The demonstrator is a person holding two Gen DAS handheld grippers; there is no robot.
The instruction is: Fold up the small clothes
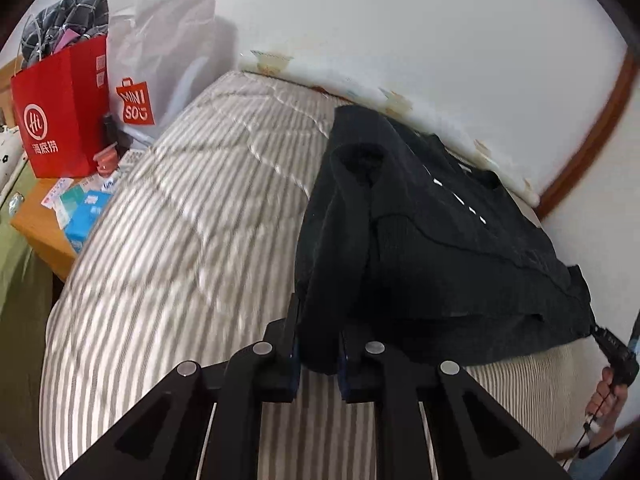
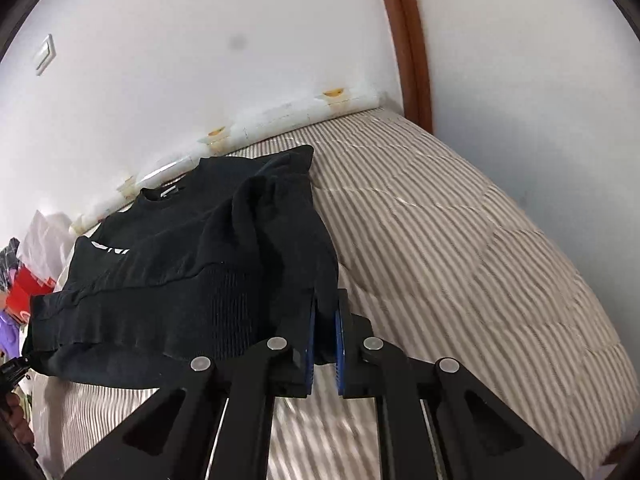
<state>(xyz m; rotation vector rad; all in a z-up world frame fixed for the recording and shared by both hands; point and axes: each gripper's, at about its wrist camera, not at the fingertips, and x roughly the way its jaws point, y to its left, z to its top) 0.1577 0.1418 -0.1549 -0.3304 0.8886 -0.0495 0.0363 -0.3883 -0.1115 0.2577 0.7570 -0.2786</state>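
My left gripper (image 1: 318, 344) and right gripper (image 2: 325, 336) each have jaws clamped on a bottom corner of the black sweatshirt (image 2: 192, 264), which extends forward from both onto the striped bed (image 2: 460, 240). Step in hand, by my judgement: hem fold. Next move calls for carrying both corners forward together, level, toward the collar

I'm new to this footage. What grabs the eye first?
A black sweater lies on the striped bed, its near edge pinched at both ends by the left gripper and right gripper. A red shopping bag stands beyond the bed's left side.
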